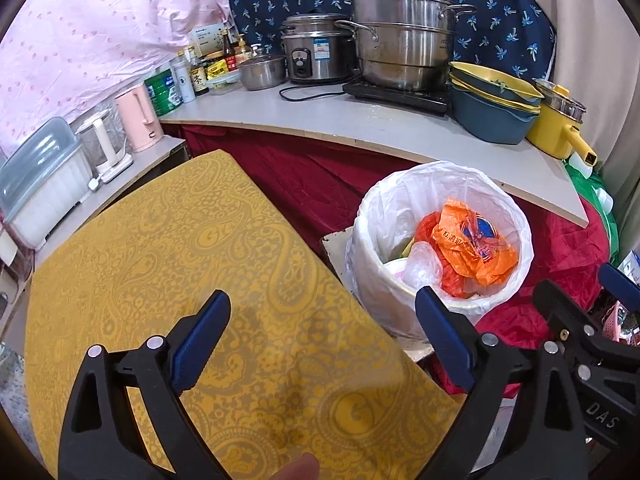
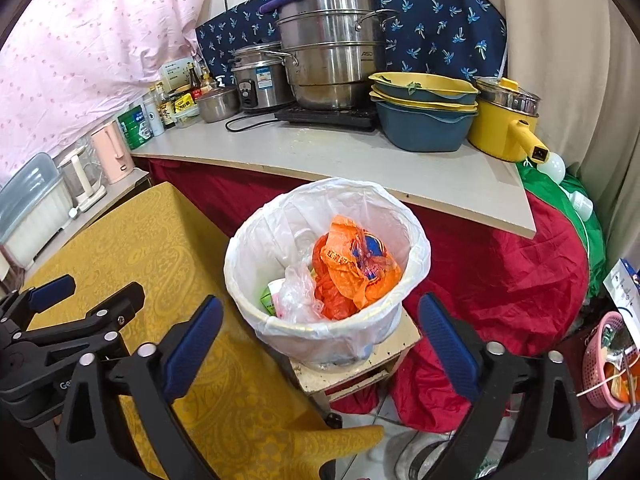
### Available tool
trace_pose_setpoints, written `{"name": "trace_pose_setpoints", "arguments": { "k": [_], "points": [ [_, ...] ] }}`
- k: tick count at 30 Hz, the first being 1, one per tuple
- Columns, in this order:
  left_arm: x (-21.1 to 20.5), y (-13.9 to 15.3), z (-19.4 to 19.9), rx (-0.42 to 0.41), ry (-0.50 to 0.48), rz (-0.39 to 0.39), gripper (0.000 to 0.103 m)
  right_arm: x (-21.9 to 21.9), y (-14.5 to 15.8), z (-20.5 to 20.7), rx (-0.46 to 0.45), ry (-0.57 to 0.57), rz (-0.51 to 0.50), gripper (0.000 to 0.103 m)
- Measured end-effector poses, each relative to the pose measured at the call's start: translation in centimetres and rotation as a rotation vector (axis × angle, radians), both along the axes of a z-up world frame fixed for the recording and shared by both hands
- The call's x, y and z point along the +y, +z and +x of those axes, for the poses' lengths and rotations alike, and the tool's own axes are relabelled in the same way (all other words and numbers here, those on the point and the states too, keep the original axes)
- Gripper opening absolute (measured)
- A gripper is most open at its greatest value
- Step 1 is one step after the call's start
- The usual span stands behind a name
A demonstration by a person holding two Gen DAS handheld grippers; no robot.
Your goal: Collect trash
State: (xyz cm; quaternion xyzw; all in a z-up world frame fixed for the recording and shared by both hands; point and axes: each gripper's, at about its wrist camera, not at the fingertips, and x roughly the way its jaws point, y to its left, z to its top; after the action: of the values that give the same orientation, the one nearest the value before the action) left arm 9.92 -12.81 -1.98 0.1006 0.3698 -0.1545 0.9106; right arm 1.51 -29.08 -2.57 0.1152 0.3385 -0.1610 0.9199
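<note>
A white bin (image 2: 256, 240) lined with a white plastic bag (image 1: 384, 208) stands on a small stool to the right of a table with a yellow patterned cloth (image 1: 180, 260). Inside lie a crumpled orange plastic bag (image 2: 352, 268) (image 1: 472, 240) and a clear plastic bag (image 2: 296, 292). My left gripper (image 1: 323, 298) hangs open over the table's right edge, with nothing between its fingers. My right gripper (image 2: 320, 303) is open just in front of the bin, also with nothing in it. The left gripper (image 2: 94, 290) shows at the left of the right wrist view, above the cloth.
Behind the bin runs a grey counter (image 2: 420, 176) with a steel steamer (image 1: 404, 32), a rice cooker (image 1: 316, 52), stacked blue and yellow basins (image 2: 424, 112) and a yellow pot (image 2: 500, 128). Red cloth (image 2: 500, 272) hangs below it. A pink basket (image 2: 604, 360) sits at the right.
</note>
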Motion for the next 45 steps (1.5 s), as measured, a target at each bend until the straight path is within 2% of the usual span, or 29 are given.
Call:
{"name": "trace_pose_setpoints", "arguments": {
  "k": [15, 45],
  "points": [
    [1.2, -1.0, -1.2, 0.001, 0.019, -0.016, 0.091, 0.5, -0.6, -0.9, 0.014, -0.013, -0.014, 0.096],
    [2.4, -1.9, -0.7, 0.029, 0.087, -0.025, 0.091, 1.6, -1.8, -1.0, 0.04, -0.014, -0.035, 0.096]
  ]
}}
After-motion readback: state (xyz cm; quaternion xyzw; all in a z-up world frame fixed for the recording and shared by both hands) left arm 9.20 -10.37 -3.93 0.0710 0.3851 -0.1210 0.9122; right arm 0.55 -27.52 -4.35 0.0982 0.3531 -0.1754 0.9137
